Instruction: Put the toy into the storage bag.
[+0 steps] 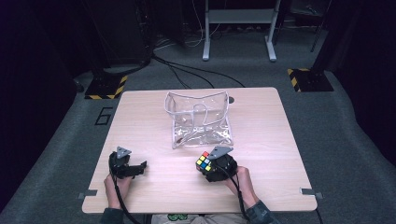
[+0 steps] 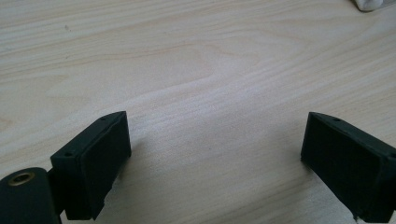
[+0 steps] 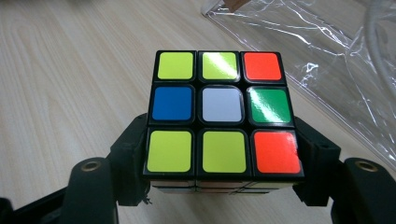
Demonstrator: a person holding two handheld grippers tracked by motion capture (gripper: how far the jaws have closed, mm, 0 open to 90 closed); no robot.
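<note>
One puzzle cube [image 3: 223,116] sits clamped in my right gripper [image 3: 223,179], the jaws pressing on two opposite side faces low on the cube, with its top face of yellow, red, blue, white and green stickers turned toward the camera. In the high view the cube [image 1: 203,161] rides at the front of that gripper [image 1: 210,167], just short of the clear plastic pouch [image 1: 198,119] standing ahead of it on the bench [image 1: 140,140].

I judge the cube light and rigid, but its layers can twist and the glossy stickers are slick, so flat pads square on opposite faces, centred across the middle layer, are the safest hold.

My left gripper [image 2: 215,154] has its jaws spread wide with nothing between them, bare bench below.
</note>
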